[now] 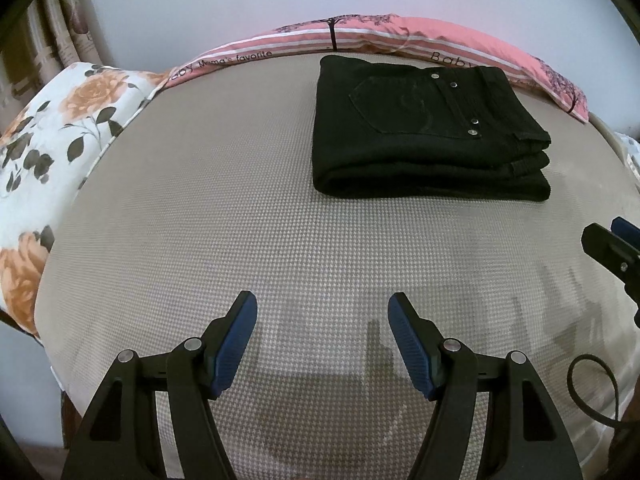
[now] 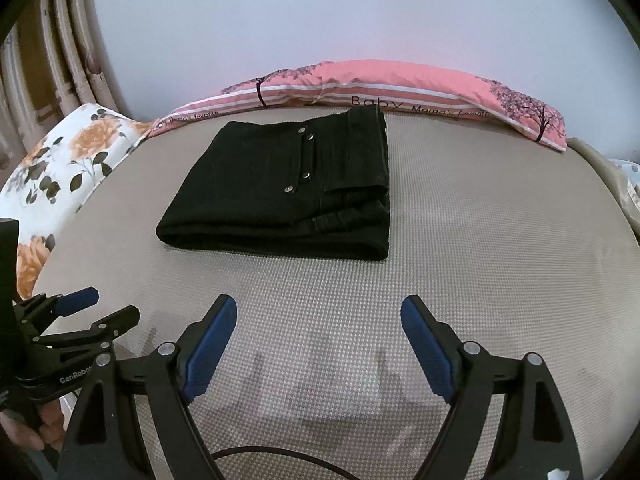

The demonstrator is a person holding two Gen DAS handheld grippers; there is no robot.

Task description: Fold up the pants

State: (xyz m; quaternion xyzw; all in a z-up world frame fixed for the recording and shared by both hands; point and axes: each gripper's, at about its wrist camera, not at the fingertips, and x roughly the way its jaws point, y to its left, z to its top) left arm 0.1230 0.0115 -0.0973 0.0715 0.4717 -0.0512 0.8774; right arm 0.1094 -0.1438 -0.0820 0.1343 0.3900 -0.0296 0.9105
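Left wrist view: pants (image 1: 428, 128) look fully folded, a compact black stack of several layers lying on the beige mattress (image 1: 240, 220), near the pink pillow (image 1: 400, 36). Rivets and back pocket face up, edges roughly square. Left gripper (image 1: 323, 344) and right gripper (image 2: 318, 344) both spread wide, empty, well short of the stack. Nothing obvious left.

Bare mattress (image 1: 200, 220) open ahead; folded pants (image 1: 420, 132) block far side, pink pillow (image 1: 400, 36) behind.
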